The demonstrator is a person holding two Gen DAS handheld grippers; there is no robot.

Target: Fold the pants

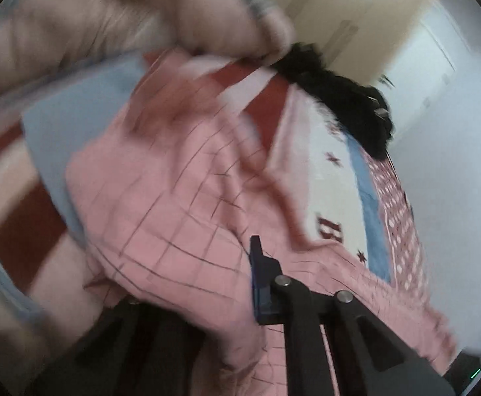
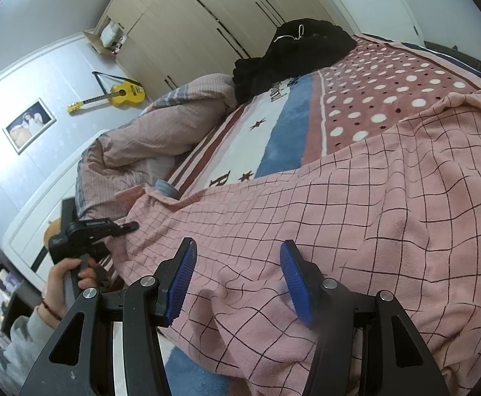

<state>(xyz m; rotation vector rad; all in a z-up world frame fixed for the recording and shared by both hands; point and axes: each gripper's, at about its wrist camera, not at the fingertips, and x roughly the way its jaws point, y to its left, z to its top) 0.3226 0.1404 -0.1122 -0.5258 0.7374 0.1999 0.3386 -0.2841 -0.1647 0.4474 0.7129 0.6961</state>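
- Right wrist view, nearest: the right gripper (image 2: 240, 280) hangs low over the close hem of the pants (image 2: 306, 214). Its blue pads (image 2: 184, 277) stand apart on either side of a raised ridge of pink checked cloth. They do not appear to press on it, so this tool is released, probably poised to pinch that ridge as its own corner of the fold.
- To the left, a hand (image 2: 65, 280) grips the left gripper (image 2: 131, 226). Its tips meet at the pants' side edge, and it looks clenched on the fabric. The blurred left wrist view agrees: cloth is bunched against its one visible blue pad and hides the other finger.
- The pants lie spread wide across the bed, wrinkled rather than flat. Judging by that, the fold is at its start, with one edge seized so it can be carried over.
- Beyond the pants, the patterned blanket (image 2: 372, 76) gives open flat room toward the far side, a good landing area for a folded half.
- Room is tighter on the left, where a rumpled quilt (image 2: 161, 132) crowds the pants' edge.
- Farther off, a black garment (image 2: 299, 49) sits heaped on the blanket, well apart from the pants.
- Farthest, a yellow guitar (image 2: 121, 94) hangs on the wall beside the wardrobe (image 2: 207, 16), clear of any sweep.
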